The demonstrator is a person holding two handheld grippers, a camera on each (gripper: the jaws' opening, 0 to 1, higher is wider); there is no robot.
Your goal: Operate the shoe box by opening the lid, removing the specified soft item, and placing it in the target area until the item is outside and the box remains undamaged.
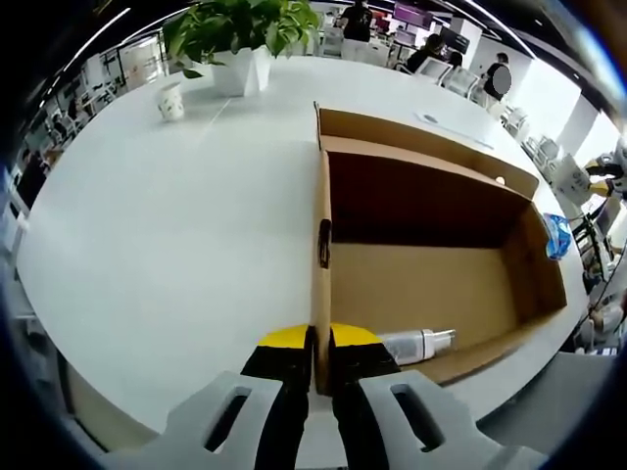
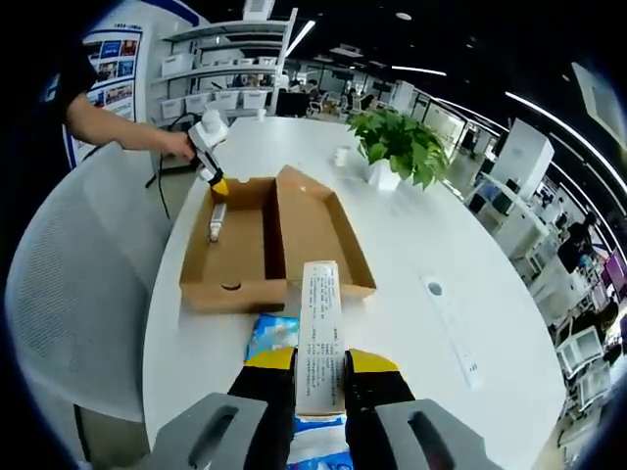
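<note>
Left gripper [image 1: 320,354]: yellow-tipped black jaws pinched narrow on the near end wall of the shoe box [image 1: 431,264], one jaw outside, one inside. In the right gripper view it shows at the box's far left corner [image 2: 219,186], held by a person's hand [image 2: 182,144].
Shoe box: open brown corrugated cardboard, matte, sharp folded edges, finger hole in one wall; its lid [image 2: 318,230] lies folded back flat on the right side in the right gripper view. No tear or crush visible.
Tube [image 1: 416,345]: a small pale, glossy cylinder lying on the box floor just beside the left gripper's inner jaw.
Table [image 1: 176,225]: smooth white, rounded; a potted plant [image 1: 240,39] and paper cup [image 1: 171,100] stand at the far end.
Right gripper [image 2: 319,374]: jaws closed on a long white printed packet [image 2: 319,333], flat and thin, limp-looking, likely the soft item. It is outside the box, held above the table near the box's near wall.
Blue packet [image 2: 272,335]: crinkly plastic wrapper on the table just beside the box, left of the white packet.
Step in hand: placing, by my judgement. Lower the packet flat onto bare table clear of the box, open only once it rests; keep the left grip light so the cardboard wall does not crease.
</note>
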